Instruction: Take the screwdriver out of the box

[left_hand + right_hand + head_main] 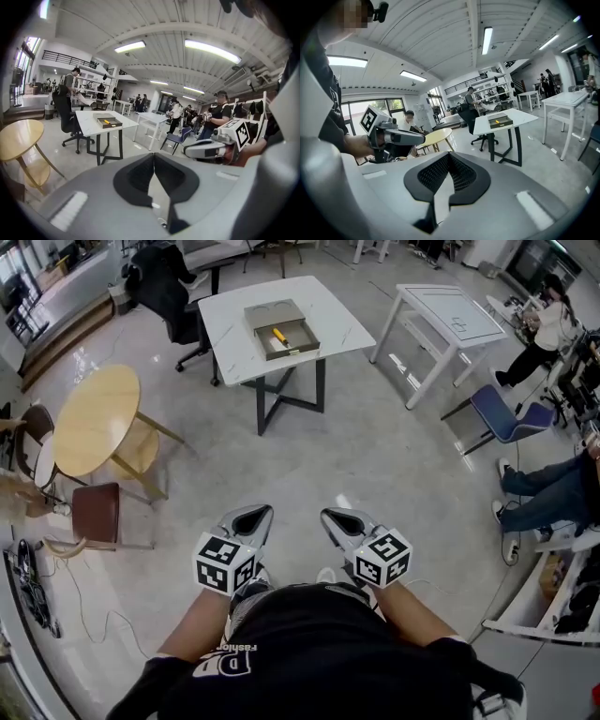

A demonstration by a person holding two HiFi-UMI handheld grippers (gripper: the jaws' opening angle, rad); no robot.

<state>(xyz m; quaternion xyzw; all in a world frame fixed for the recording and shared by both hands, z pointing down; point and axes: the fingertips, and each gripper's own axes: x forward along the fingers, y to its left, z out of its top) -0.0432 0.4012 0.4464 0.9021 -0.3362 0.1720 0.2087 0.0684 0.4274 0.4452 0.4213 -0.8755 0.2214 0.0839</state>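
A grey box [281,329] stands open on a white table [234,334] far ahead of me across the floor. In it lies the screwdriver [277,336] with its yellow handle. Both grippers are held close to my body, well short of the table. My left gripper [257,511] and right gripper [331,516] are shut, jaws touching at the tips, nothing in them. In the left gripper view the box [108,122] and the screwdriver [107,122] look small beyond the left gripper [153,155]. The right gripper view shows the box [500,121] beyond the right gripper [448,155].
A round wooden table [94,418] and brown chairs [96,514] stand at the left. A black office chair [169,287] is behind the box table. To the right are a second white table [450,315], a blue chair [506,418] and seated people [553,493].
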